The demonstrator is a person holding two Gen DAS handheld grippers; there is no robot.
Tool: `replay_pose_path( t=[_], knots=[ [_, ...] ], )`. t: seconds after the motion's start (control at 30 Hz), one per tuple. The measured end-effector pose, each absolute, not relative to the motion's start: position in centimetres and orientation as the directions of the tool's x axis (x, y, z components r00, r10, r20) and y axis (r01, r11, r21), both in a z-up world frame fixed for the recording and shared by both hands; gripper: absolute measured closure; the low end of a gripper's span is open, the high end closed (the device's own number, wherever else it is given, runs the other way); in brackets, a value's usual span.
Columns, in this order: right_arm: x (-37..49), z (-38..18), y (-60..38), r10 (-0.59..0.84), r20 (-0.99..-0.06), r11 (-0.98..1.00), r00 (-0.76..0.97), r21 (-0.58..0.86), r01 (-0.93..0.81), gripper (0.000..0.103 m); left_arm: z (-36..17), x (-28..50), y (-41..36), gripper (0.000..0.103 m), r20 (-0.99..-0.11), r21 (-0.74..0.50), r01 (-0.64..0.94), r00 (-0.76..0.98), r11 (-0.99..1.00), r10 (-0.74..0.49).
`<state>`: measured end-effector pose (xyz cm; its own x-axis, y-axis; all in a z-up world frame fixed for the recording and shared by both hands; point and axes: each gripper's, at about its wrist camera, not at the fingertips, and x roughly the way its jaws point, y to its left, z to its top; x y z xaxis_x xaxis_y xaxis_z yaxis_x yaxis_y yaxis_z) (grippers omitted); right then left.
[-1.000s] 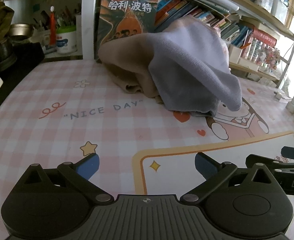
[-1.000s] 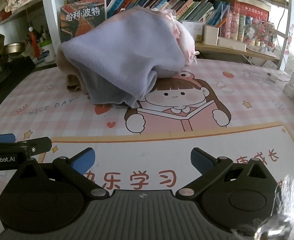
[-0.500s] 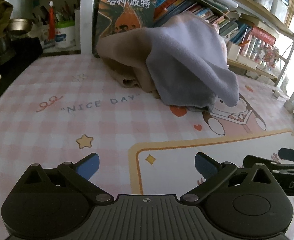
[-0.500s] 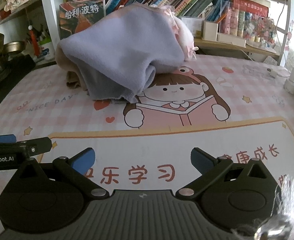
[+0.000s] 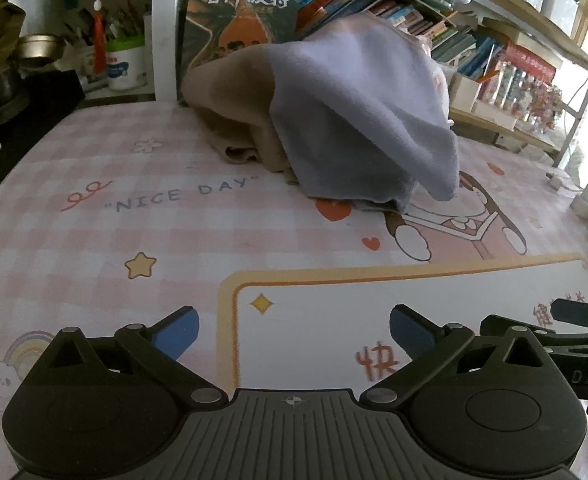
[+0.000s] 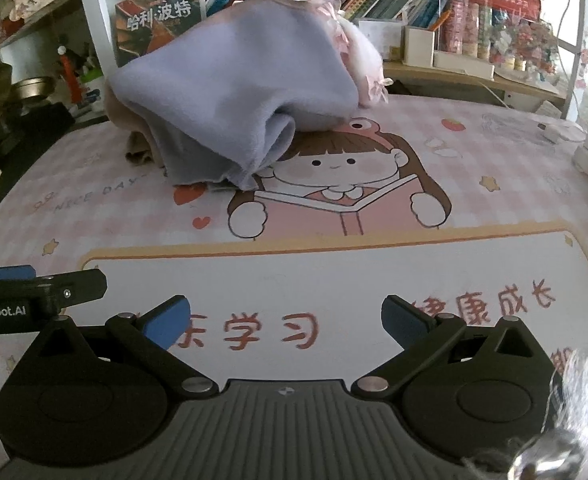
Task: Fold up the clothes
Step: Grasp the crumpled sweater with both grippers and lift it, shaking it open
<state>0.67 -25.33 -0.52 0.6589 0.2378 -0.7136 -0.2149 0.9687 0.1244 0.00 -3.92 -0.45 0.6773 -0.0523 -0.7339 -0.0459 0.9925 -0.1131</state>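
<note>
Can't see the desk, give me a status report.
Left claw and right claw open, empty. Heaped lavender fleece garment unfolded, over crumpled tan cloth. Path clear.

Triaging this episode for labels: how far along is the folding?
Done: nothing visible. The lavender garment lies heaped on a tan garment and a pink fluffy one at the far side of the mat; none look folded.
In hand: nothing. Left claw and right claw are both open and empty, short of the pile.
Left: reach in, pull a garment, spread it, fold; likely repeat for each.
</note>
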Motion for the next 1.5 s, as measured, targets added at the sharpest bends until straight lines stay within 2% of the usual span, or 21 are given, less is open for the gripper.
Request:
replay_pose_path(
  t=[0.3, 0.4, 0.6, 0.8, 0.83, 0.87, 0.9, 0.93, 1.23, 1.37, 1.47, 1.5],
  knots=[
    [3.0, -0.6, -32.0, 0.313, -0.711, 0.949, 0.630, 0.205, -0.239, 0.000, 1.5, 1.3, -10.4, 0.003, -0.711, -0.015, -0.068, 0.702, 0.998, 0.038],
    [3.9, -0.6, -34.4, 0.378, -0.686, 0.926, 0.621, 0.274, -0.261, 0.000, 2.4, 2.5, -13.0, 0.005, -0.659, 0.084, -0.036, 0.748, 0.996, 0.083],
    [5.2, -0.8, -38.6, 0.474, -0.647, 0.876, 0.597, 0.418, -0.241, 0.000, 2.5, 6.8, -19.3, 0.006, -0.521, 0.367, 0.025, 0.834, 0.930, 0.183],
    [6.7, -0.6, -41.8, 0.519, -0.633, 0.833, 0.574, 0.526, -0.173, 0.000, -0.7, 12.8, -21.5, 0.031, -0.493, 0.544, -0.011, 0.805, 0.839, 0.330],
    [7.0, -0.5, -42.4, 0.532, -0.626, 0.818, 0.571, 0.554, -0.155, 0.000, -1.2, 13.2, -21.4, 0.046, -0.494, 0.561, -0.012, 0.797, 0.828, 0.347],
    [7.3, -0.5, -42.9, 0.545, -0.616, 0.801, 0.569, 0.583, -0.136, 0.000, -1.5, 13.6, -21.3, 0.074, -0.496, 0.574, -0.012, 0.790, 0.819, 0.360],
    [7.6, -0.5, -43.5, 0.562, -0.602, 0.778, 0.567, 0.618, -0.115, 0.000, -1.7, 13.8, -21.0, 0.087, -0.515, 0.564, -0.010, 0.777, 0.826, 0.361],
    [7.9, -0.4, -44.0, 0.579, -0.587, 0.751, 0.565, 0.653, -0.092, 0.000, -1.5, 13.6, -20.7, 0.093, -0.531, 0.537, -0.023, 0.768, 0.843, 0.359],
    [11.0, -3.0, -44.8, 0.799, -0.371, 0.371, 0.474, 0.923, 0.096, 0.006, 5.3, 3.9, -22.1, 0.094, -0.498, 0.259, 0.009, 0.858, 0.966, 0.125],
    [11.8, -4.7, -44.1, 0.840, -0.276, 0.204, 0.468, 0.959, 0.199, 0.012, 6.2, 0.7, -23.0, 0.094, -0.505, 0.232, 0.047, 0.860, 0.972, 0.079],
    [12.1, -5.0, -44.3, 0.833, -0.259, 0.164, 0.488, 0.960, 0.228, 0.025, 5.9, -1.3, -23.5, 0.094, -0.527, 0.252, 0.061, 0.846, 0.966, 0.084],
    [12.1, -4.9, -44.3, 0.830, -0.268, 0.175, 0.488, 0.958, 0.228, 0.041, 5.8, -2.1, -23.5, 0.094, -0.536, 0.256, 0.059, 0.839, 0.965, 0.091]
  ],
)
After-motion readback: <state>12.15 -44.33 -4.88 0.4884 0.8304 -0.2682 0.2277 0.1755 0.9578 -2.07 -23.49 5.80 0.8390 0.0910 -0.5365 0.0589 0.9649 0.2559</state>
